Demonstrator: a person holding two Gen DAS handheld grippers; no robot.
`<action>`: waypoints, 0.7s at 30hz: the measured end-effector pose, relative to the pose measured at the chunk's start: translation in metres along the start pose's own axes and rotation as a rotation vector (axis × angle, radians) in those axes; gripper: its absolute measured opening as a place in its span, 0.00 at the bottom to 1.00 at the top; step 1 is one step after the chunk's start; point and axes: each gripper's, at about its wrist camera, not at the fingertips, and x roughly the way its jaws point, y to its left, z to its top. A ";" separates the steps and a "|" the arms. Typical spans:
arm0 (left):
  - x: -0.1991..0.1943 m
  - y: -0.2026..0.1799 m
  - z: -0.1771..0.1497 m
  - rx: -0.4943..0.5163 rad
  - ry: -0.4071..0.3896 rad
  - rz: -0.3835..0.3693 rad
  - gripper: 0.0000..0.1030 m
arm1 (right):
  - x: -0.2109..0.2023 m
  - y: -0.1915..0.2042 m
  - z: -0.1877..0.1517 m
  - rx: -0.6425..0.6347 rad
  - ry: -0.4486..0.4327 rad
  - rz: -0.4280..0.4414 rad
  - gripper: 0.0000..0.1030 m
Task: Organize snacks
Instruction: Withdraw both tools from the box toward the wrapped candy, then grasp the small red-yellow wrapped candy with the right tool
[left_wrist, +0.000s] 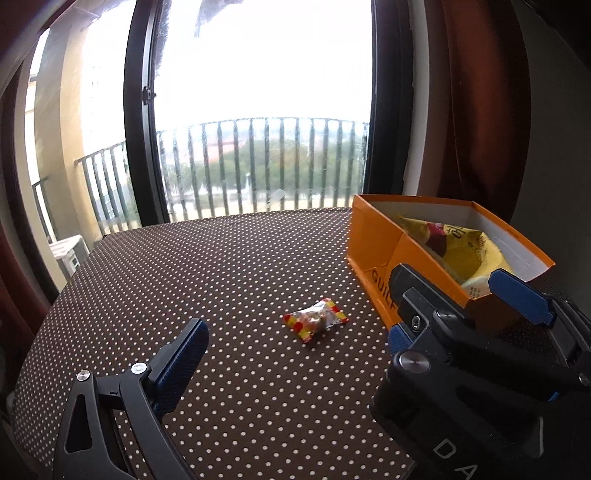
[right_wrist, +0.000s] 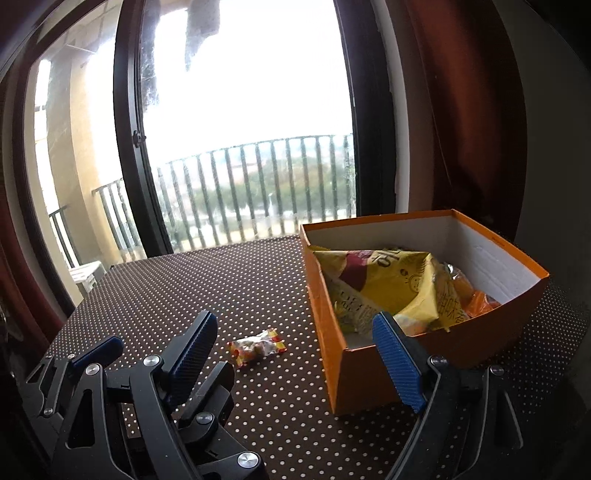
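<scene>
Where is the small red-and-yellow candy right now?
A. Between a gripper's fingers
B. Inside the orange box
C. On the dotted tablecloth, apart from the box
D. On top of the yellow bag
C: the candy lies alone on the tablecloth, left of the box, with no gripper touching it.

One small wrapped candy (left_wrist: 316, 319) on the table (left_wrist: 221, 258), clear wrapper with red and yellow ends. One orange box (right_wrist: 424, 343), open top. Inside it one big yellow snack bag (right_wrist: 388, 288), plus at least one orange packet (right_wrist: 480, 295) behind it; can't tell how many more, partly hidden. Two grippers: left gripper (left_wrist: 291, 343) and right gripper (right_wrist: 295, 350), two blue-padded fingers each, four fingers total. One window (left_wrist: 258, 110), one balcony railing (left_wrist: 258, 162) outside.
</scene>
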 end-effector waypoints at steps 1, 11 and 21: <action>0.002 0.005 -0.003 -0.006 0.004 0.010 0.96 | 0.003 0.004 -0.003 -0.003 0.006 0.003 0.86; 0.030 0.026 -0.026 -0.033 0.076 0.086 0.95 | 0.040 0.033 -0.026 -0.034 0.094 0.056 0.86; 0.075 0.035 -0.034 -0.061 0.202 0.064 0.95 | 0.079 0.039 -0.038 -0.045 0.195 0.064 0.80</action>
